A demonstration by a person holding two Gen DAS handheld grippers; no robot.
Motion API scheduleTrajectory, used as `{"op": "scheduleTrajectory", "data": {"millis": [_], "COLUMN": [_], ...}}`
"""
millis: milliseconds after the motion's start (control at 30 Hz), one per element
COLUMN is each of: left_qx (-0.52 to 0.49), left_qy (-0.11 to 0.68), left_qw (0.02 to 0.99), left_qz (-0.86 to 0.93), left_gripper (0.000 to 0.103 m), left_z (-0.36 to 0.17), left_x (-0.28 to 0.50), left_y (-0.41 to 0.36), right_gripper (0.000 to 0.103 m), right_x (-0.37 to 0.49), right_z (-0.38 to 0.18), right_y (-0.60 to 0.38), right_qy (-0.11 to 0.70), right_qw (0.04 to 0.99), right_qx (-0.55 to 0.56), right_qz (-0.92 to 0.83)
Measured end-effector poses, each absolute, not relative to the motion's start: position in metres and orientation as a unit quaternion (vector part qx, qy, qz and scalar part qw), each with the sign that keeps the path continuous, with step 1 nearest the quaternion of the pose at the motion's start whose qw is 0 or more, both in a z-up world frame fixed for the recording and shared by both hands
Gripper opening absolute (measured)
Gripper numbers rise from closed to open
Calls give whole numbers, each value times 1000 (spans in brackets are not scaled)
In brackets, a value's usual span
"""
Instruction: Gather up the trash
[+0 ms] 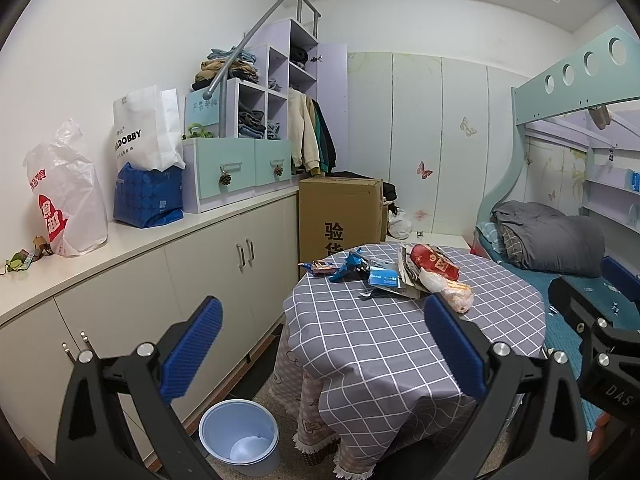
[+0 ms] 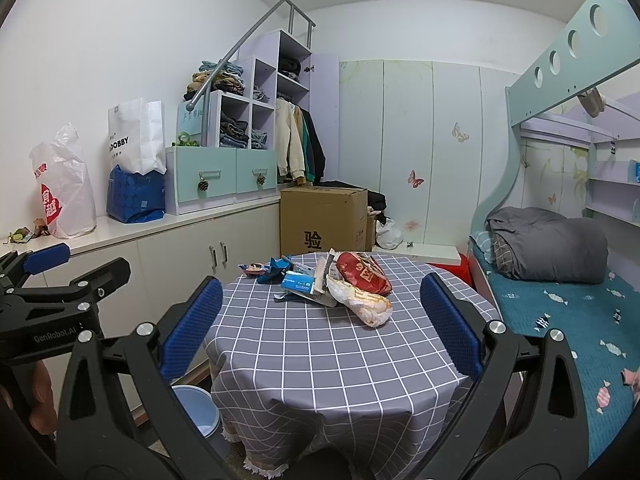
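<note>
Trash pile (image 2: 332,284): wrappers, a red packet (image 2: 360,272), a pale crumpled bag (image 2: 362,304); heaped loosely mid-surface on the checked cloth (image 2: 320,360).
Bin (image 1: 240,436): blue, on the floor beside the surface, left.
Risks: light wrappers likely slide or scatter when pinched; the cloth may drag; a drop could miss the bin.
Left gripper (image 1: 324,340): fingers wide apart, holding nothing, short of the pile.
Right gripper (image 2: 320,324): likewise spread, empty, touching nothing.

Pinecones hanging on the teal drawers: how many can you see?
2. One pinecone hangs from the left drawer's handle, the other pinecone from the right drawer's handle. None seem hidden.
</note>
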State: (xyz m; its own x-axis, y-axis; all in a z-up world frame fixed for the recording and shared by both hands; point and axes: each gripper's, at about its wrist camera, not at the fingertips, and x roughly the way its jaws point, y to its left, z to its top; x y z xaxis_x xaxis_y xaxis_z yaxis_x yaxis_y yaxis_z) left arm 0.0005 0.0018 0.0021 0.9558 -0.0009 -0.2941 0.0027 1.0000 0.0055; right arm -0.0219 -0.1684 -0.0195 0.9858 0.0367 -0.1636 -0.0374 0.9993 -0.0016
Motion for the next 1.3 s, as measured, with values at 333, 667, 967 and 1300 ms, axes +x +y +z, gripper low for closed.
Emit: {"op": "scheduleTrajectory", "data": {"millis": [333, 667, 967, 1300], "left_qx": [4, 4, 5, 4], "left_qy": [150, 149, 149, 150], "left_qw": [989, 989, 989, 989], "left_qz": [-1, -1, -1, -1], "left_gripper": [99, 99, 99, 99], "left_z": [2, 3, 2, 2], "left_x": [0, 1, 1, 1], "left_y": [1, 0, 0, 0], "right_gripper": [97, 97, 97, 97], "right_x": [-21, -19, -16, -15], "right_z": [-23, -27, -29, -31], "right_y": [-168, -164, -157, -156], "right_qy": [84, 86, 89, 91], "right_qw": [996, 996, 996, 996], "right_qx": [-2, -1, -2, -1], "right_qz": [20, 21, 22, 23]}}
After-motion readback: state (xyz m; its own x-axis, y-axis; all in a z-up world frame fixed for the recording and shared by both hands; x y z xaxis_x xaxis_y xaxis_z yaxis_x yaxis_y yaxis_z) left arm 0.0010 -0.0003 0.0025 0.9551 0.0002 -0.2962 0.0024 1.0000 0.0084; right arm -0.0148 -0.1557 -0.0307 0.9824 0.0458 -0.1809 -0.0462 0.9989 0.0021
